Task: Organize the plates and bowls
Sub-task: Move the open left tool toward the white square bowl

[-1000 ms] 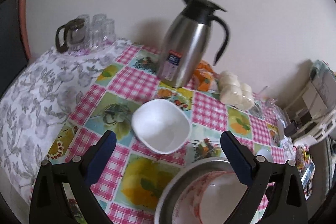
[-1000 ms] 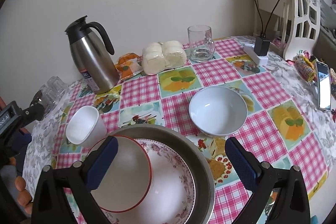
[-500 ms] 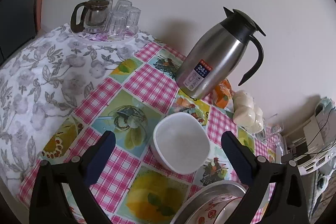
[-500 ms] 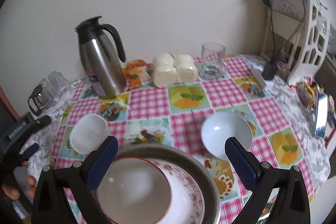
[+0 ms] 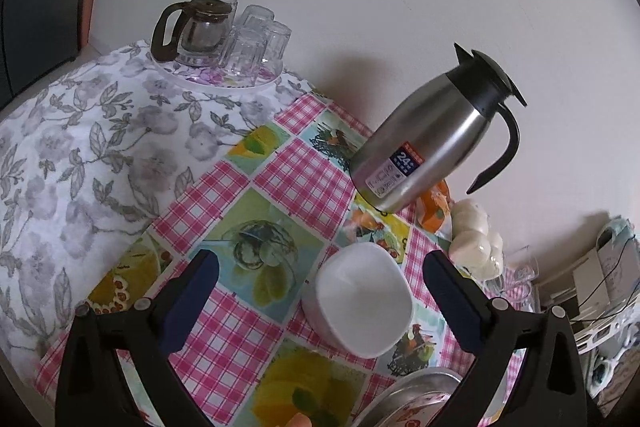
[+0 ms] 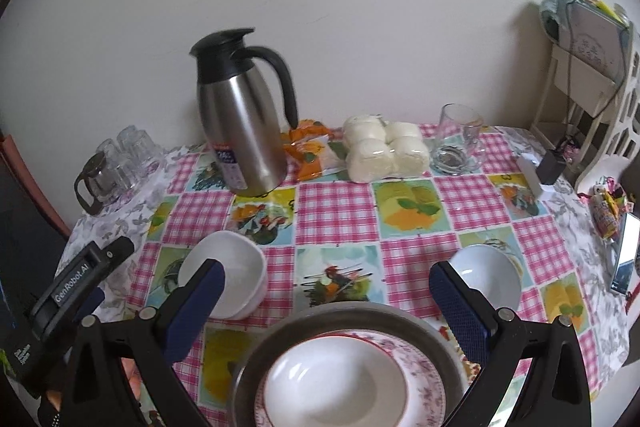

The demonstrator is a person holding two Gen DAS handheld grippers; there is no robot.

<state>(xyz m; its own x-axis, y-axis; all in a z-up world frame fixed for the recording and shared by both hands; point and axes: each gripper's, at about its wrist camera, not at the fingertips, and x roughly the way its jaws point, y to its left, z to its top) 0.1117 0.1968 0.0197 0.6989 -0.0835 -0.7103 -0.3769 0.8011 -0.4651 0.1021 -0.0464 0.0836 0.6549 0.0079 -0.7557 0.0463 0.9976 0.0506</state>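
On the checkered tablecloth point(image 6: 340, 207), both grippers are hovering wide open, holding nothing.

Left gripper point(image 5: 320, 273) is hanging over the square white bowl point(image 5: 362, 301); right gripper point(image 6: 326, 281) is sitting above the metal tray point(image 6: 260, 351) holding the floral plate point(image 6: 424, 371) and red-rimmed bowl point(image 6: 336, 383), round white bowl point(image 6: 494, 275) just beside.

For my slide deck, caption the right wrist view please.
Open right gripper above stacked red-rimmed bowl, floral plate and metal tray, two white bowls alongside.

Metal tray point(image 5: 416, 385) cut off by the frame's lower edge; round bowl point(image 6: 494, 277) partly behind a gripper finger.
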